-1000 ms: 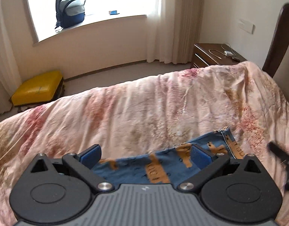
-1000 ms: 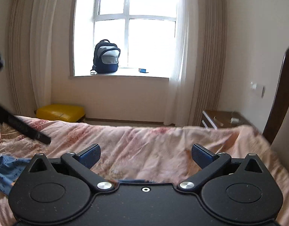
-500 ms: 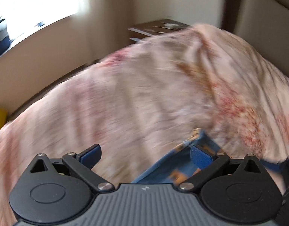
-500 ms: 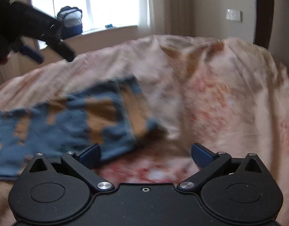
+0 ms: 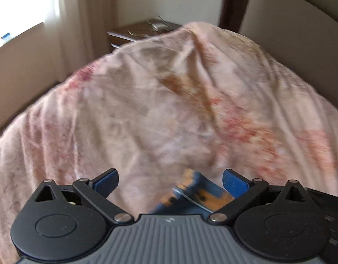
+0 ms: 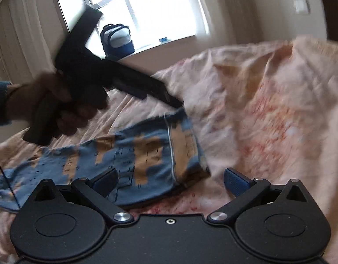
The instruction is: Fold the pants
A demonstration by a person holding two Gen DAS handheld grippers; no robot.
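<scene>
Pants (image 6: pixel 133 160): blue with tan blocks, lying flat across the bed (image 6: pixel 268 114), long axis running off toward the bed's left side, one end (white piping seam, tan band) nearest the middle. Cannot tell whether that end is waistband or cuffs. Fabric looks doubled there, so likely one fold already in; judgement only.

Left tongs (image 5: pixel 170 181): spread wide, nothing pinched. A blurred corner of the pants sits low between the pads, nearer the right-hand one. From the right wrist view the same tool (image 6: pixel 169 98) hangs tip-down just above the pants' far corner, gripped by the person's left hand (image 6: pixel 56 107). Placement suggests lining up to take that corner.

Right tongs (image 6: pixel 171 181): also spread, unloaded, the near edge of the pants under the left-hand pad, not between both. Probably positioned for the matching near corner so both corners lift together.

Beyond: backpack (image 6: pixel 117 39) on the windowsill, nightstand (image 5: pixel 146 29) past the bed's far edge. Both views motion-blurred.
</scene>
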